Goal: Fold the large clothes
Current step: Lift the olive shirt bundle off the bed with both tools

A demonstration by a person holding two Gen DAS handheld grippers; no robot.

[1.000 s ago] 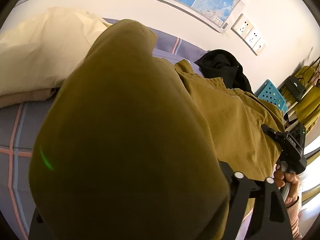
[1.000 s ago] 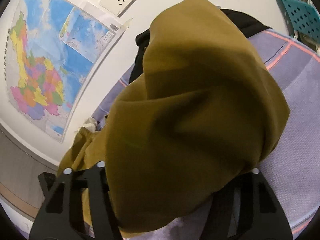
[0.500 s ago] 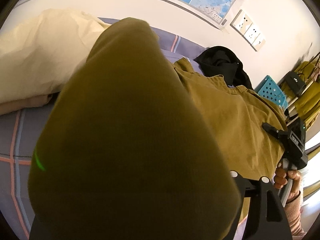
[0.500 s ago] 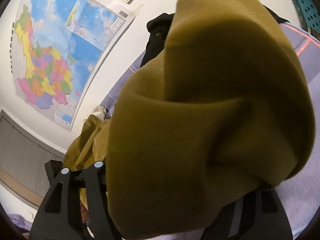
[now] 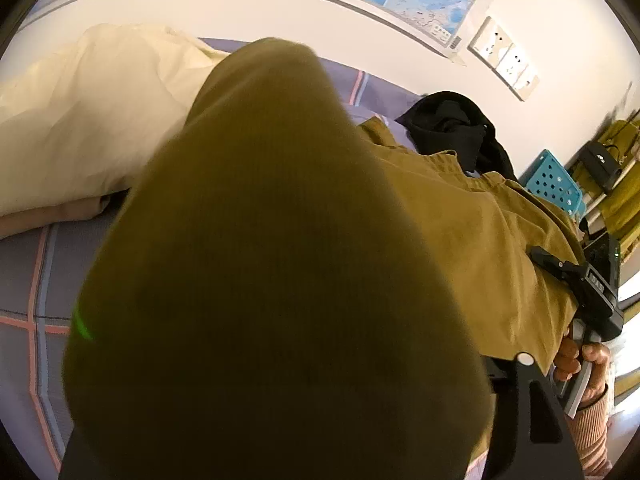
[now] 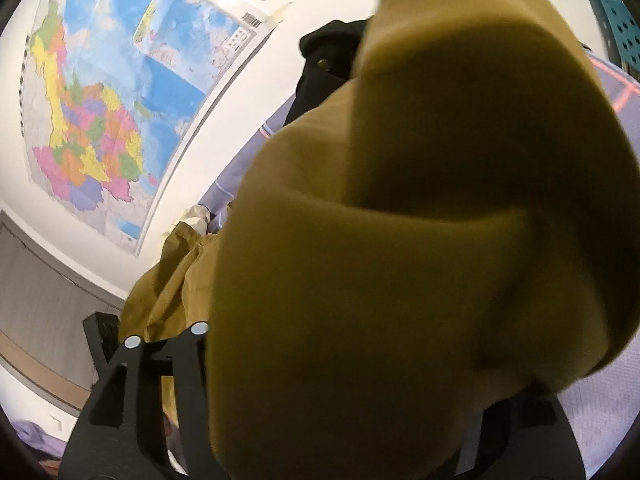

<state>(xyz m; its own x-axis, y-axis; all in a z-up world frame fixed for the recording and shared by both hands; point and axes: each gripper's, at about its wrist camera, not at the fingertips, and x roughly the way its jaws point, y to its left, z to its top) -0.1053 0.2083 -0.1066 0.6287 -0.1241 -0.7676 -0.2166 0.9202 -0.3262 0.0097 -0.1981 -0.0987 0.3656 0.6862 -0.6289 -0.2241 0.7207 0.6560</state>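
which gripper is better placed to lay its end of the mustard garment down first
Probably left. The left gripper faces open purple bedsheet; the right gripper faces a black garment near the wall, leaving its mustard garment little room.

Probably a bedroom: a checked bedsheet (image 5: 36, 280), cream pillow (image 5: 88, 120) and wall map (image 6: 100, 120).

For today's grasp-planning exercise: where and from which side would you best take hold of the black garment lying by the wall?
Probably grip the black garment at its raised, bunched top fold, coming from above on the bed side. It lies crumpled against the wall, partly overlapped by the mustard garment, so its edges are hidden and the wall side is blocked.
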